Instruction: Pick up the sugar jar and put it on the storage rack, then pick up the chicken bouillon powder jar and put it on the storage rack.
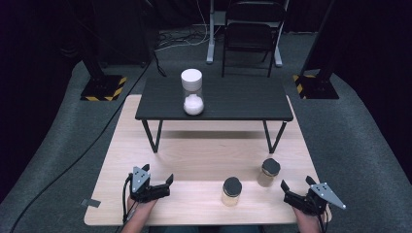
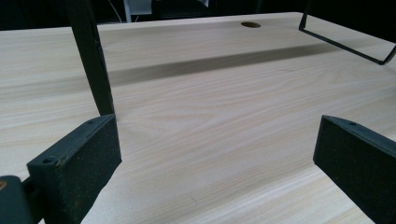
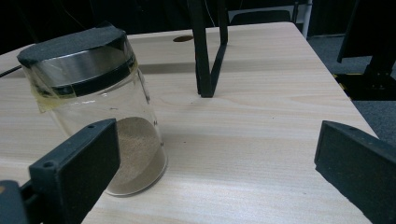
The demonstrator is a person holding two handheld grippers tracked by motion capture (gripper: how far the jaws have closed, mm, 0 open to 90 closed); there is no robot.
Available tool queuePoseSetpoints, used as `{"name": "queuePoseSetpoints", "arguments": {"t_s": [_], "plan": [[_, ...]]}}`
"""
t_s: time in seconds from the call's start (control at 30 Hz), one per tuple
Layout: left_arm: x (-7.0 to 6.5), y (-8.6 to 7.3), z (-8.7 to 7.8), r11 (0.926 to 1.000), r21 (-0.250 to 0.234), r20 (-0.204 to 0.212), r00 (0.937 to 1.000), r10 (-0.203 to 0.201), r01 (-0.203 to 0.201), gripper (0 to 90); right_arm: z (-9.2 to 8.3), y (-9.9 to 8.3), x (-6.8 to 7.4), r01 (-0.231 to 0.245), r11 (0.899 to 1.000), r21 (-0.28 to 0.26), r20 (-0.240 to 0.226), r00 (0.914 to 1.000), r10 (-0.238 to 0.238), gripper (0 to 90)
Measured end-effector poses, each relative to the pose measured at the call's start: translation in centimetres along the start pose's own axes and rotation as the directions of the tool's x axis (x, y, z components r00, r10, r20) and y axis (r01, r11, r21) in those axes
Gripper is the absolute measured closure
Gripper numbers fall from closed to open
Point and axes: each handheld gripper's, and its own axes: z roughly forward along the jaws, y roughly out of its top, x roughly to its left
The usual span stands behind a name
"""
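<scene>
My right tool [image 1: 294, 186], jaws wide, rests on the worktop [image 1: 194, 160] just right of the near jar [image 3: 95, 112], so I should square both jaws around its glass below the lid before closing; my left tool [image 1: 157, 177] waits wide, well apart.

No readable text, labels, brands or numbers on any surface; jars and table carry no legible markings.
</scene>
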Motion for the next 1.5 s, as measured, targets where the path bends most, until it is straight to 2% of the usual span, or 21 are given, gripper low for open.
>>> {"name": "queuePoseSetpoints", "arguments": {"t_s": [0.33,0.53,0.7,0.8,0.97,1.1,1.33,1.5], "plan": [[0.3,-1.6,0.2,0.9997,0.0,0.002,0.9997,-0.025,0.025,0.4,-0.1,0.0,0.0,-0.002,1.0,-0.001,0.005,1.0,0.002,0.0],[0.6,-1.8,0.2,0.9988,-0.014,-0.002,0.9989,-0.048,0.048,0.4,0.0,0.0,0.1,-0.002,1.0,0.0,0.008,1.0,0.002,0.0],[0.4,-1.9,0.1,0.9993,-0.022,-0.014,0.9994,-0.031,0.031,0.1,-0.1,0.0,-0.1,-0.015,1.0,-0.001,0.004,0.9999,0.015,0.0],[0.1,-2.0,-0.2,0.9987,-0.048,-0.03,0.9994,-0.015,0.014,0.0,-0.1,0.0,-0.3,-0.038,0.999,-0.004,0.01,0.9992,0.038,0.0],[-0.2,-2.0,-0.1,0.9989,-0.046,-0.044,0.9989,0.013,-0.015,0.0,-0.3,0.1,-0.5,-0.055,0.998,0.001,0.003,0.9985,0.055,0.0],[-0.1,-2.0,-0.1,0.999,-0.045,-0.042,0.9991,0.005,-0.007,0.0,-0.4,0.5,-0.3,-0.065,0.998,-0.01,-0.007,0.9978,0.065,0.0],[-0.5,-2.0,-0.1,0.9984,-0.044,-0.038,0.9987,0.034,-0.035,0.0,-1.2,1.6,0.7,-0.052,0.997,-0.049,-0.032,0.9982,0.05,0.0],[-0.7,-2.1,-0.2,0.9976,-0.05,-0.061,0.9971,0.046,-0.049,0.1,-1.8,2.2,1.1,-0.047,0.997,-0.063,-0.037,0.9983,0.045,0.0]]}}
